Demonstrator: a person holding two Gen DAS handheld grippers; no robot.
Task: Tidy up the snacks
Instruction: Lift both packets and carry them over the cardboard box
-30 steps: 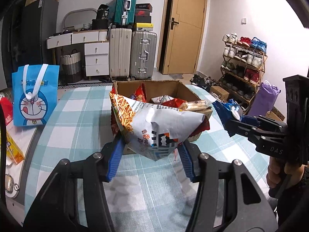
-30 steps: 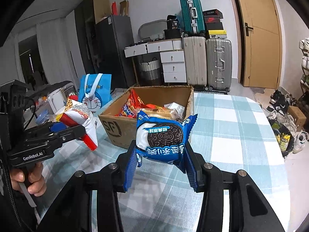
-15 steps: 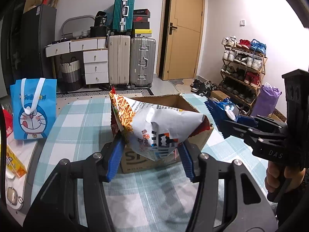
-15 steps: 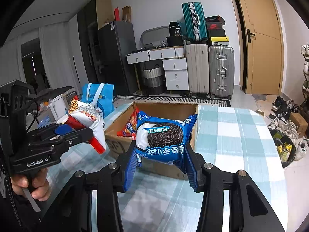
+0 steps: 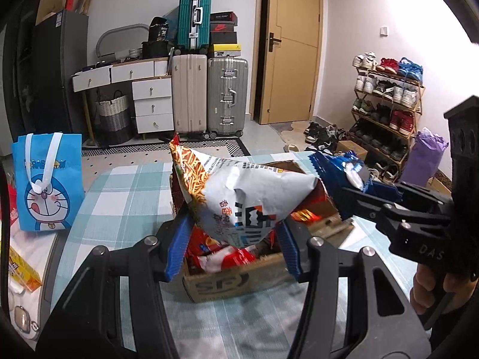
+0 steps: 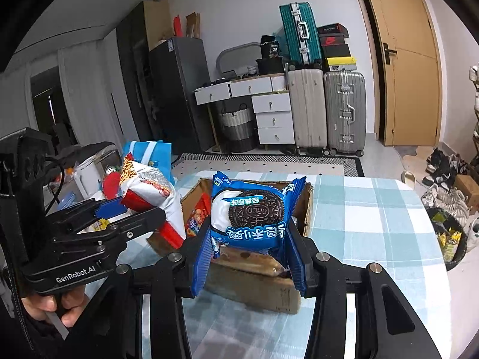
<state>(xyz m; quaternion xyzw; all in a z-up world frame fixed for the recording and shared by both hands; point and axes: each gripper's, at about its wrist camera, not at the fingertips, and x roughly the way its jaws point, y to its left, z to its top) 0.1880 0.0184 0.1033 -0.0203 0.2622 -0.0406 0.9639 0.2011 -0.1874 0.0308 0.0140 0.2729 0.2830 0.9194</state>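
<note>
My left gripper (image 5: 233,248) is shut on a white and orange chip bag (image 5: 239,197), held above the open cardboard box (image 5: 239,284), which holds several red snack packs. In the right wrist view my right gripper (image 6: 250,254) is shut on a blue Oreo pack (image 6: 251,212) over the same box (image 6: 254,293). Each view shows the other gripper from the side: the right gripper (image 5: 353,194) with the blue pack at the right, the left gripper (image 6: 131,212) with the chip bag (image 6: 146,185) at the left. Both snacks hang clear of the box contents.
The box stands on a table with a blue checked cloth (image 5: 119,197). A blue cartoon tote bag (image 5: 48,179) and a yellow carton (image 5: 21,272) sit at the left edge. Suitcases (image 5: 209,95), drawers, a door and a shoe rack (image 5: 386,107) line the room behind.
Both grippers have moved forward and a little up, so the box now lies beneath the held snacks instead of ahead of them. Both grips are unchanged.
</note>
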